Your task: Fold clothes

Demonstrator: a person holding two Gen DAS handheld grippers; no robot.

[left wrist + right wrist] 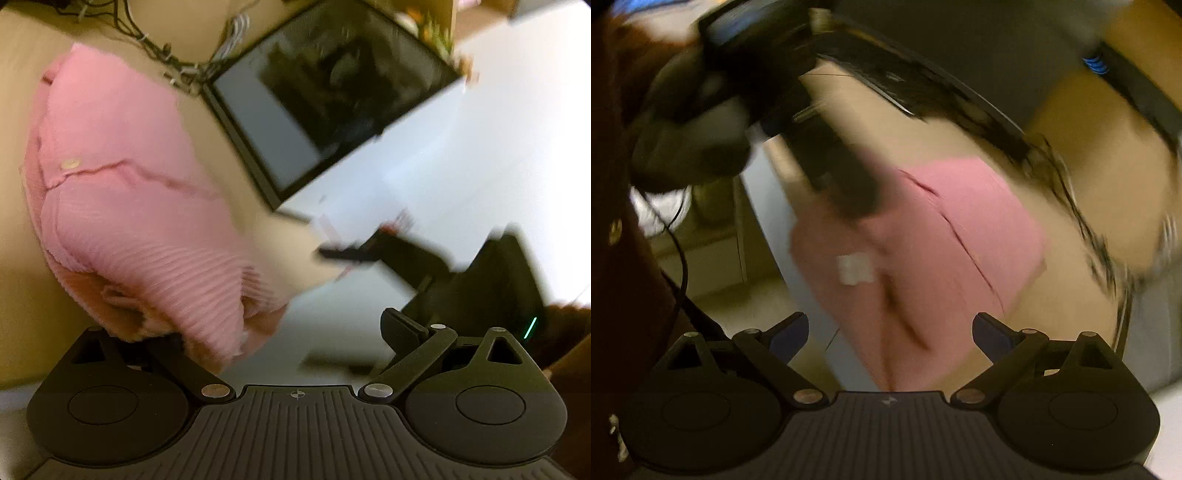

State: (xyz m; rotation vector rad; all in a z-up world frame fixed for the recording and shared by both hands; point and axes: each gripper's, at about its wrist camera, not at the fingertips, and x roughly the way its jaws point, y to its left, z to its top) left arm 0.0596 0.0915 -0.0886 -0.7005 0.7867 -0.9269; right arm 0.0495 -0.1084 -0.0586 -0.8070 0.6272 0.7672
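The pink ribbed knit garment (122, 206) is being shown lying bunched on the beige table (22, 288) in the left wrist view, with a small pale button (70, 163) visible beside a seam on its upper part. Its ribbed hem is being draped over the left finger of the left tongs (288, 328), whose tip is hidden beneath the cloth. The right finger (400, 326) of these tongs is being held clear of the fabric, well apart from the covered one, so the left tongs are released and spread wide. A dark flat screen (325, 99) is being seen tilted beyond the garment, with a bundle of dark cables (166, 55) near its corner. The other black handheld device (391, 251) is being seen blurred to the right, above the white floor.

In the right wrist view, heavy motion blur is being recorded. The same pink garment (923, 251) is being shown ahead of the right tongs (890, 332), between and beyond the two fingers, with a white label (855, 269) on its surface. The right tongs are released: both blue-tipped fingers (786, 334) are being held far apart, and no cloth is being gripped between them. The dark body of the other device (831, 158) is being seen reaching down onto the garment's upper edge.
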